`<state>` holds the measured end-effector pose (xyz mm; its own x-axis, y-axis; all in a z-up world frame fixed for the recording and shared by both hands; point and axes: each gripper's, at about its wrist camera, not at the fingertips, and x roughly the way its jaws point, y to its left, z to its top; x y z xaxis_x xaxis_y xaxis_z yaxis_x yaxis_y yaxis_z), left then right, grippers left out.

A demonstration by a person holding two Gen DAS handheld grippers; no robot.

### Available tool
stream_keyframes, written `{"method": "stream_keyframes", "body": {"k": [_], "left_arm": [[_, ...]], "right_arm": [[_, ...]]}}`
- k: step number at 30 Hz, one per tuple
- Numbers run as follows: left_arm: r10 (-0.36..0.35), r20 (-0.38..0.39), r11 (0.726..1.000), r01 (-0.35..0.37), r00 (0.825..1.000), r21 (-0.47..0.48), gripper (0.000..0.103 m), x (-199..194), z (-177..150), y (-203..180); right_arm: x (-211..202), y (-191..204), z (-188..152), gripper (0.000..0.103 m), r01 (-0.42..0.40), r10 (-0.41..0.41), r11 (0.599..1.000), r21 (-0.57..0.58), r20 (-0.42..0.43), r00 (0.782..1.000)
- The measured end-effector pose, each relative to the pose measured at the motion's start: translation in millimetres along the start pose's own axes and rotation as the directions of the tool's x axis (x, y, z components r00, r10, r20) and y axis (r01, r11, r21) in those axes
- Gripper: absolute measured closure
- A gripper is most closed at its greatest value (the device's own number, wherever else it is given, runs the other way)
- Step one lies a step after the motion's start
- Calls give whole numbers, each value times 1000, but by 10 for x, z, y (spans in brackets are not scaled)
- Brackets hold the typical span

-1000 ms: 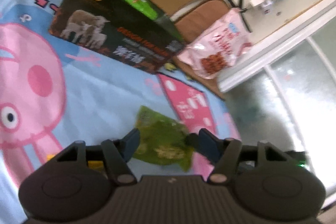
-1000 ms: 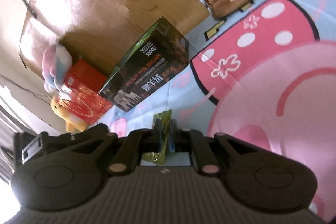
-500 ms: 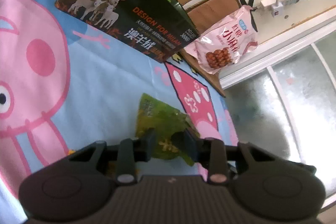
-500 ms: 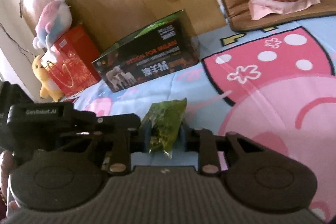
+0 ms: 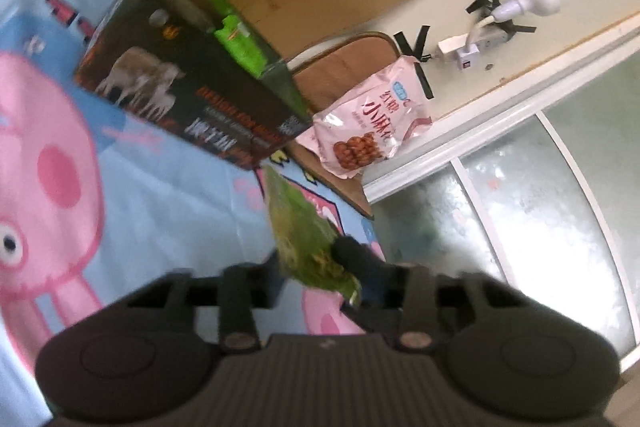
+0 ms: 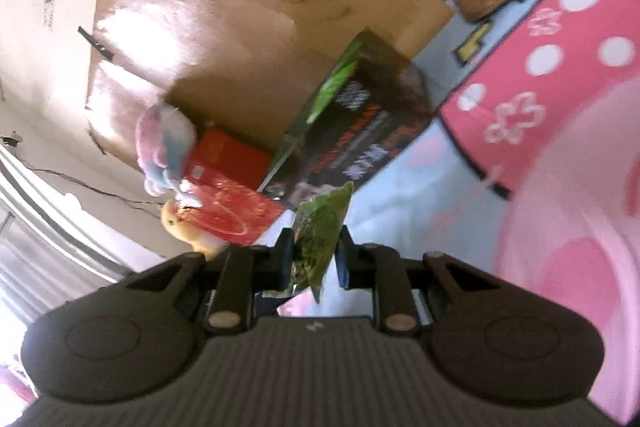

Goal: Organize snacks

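My left gripper (image 5: 316,267) is shut on a green snack packet (image 5: 298,227) and holds it lifted above the pig-print blanket (image 5: 160,195). My right gripper (image 6: 314,253) is shut on another green snack packet (image 6: 320,227), also held off the blanket (image 6: 520,155). A dark open box with sheep on its side (image 5: 192,95) stands at the back; it also shows in the right wrist view (image 6: 360,123). A pink snack bag (image 5: 368,123) lies on a brown cushion (image 5: 340,67).
A big cardboard box (image 6: 224,7) stands behind the dark box. A red box (image 6: 228,195) and plush toys (image 6: 164,143) sit at the left. A white lamp and socket (image 5: 520,7) hang on the wall, with a glass door (image 5: 540,207) on the right.
My left gripper has closed on the green packet and lifted it off the blanket. My right gripper has kept its green packet and swung, tilting its view.
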<state>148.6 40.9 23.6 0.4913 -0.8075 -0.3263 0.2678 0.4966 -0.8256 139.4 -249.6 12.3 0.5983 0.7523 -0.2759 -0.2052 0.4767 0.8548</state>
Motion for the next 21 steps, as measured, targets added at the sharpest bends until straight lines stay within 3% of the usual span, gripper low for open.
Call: {"method": "stream_keyframes", "body": {"k": [2,6,8,12,15,16,18,21], "left_arm": [[39,30,998,-40,999,39,79,-40,120,-51],[84,96,992,-92,992,85,79,-130,520,-131],[137,133,981,-153,982,119,78,-109,734,-156],[291,207,933,-325,934,153,76,2,1048,-112],[398,243,890,-436,884,129,64,68,1168,0],[406,254,887,-446,878,121,61,53,1175,20],[383,270,897,-426,883,120,58,-9,1146,21],[381,300,893,-432,875,125,54,-135,1044,-18]], "right_arm": [[119,137,105,79,2,-2,999,-46,4,1000],[441,439,361,78,8,-4,986,-167,25,1000],[673,551,500,78,22,-14,975,-221,34,999],[1196,682,664,78,78,-75,944,-321,21,997],[1514,748,626,72,156,-151,880,-448,47,987],[1587,742,611,70,183,-180,862,-472,51,982],[1580,723,584,65,219,-200,850,-479,91,975],[1365,638,556,54,241,-187,863,-444,161,969]]}}
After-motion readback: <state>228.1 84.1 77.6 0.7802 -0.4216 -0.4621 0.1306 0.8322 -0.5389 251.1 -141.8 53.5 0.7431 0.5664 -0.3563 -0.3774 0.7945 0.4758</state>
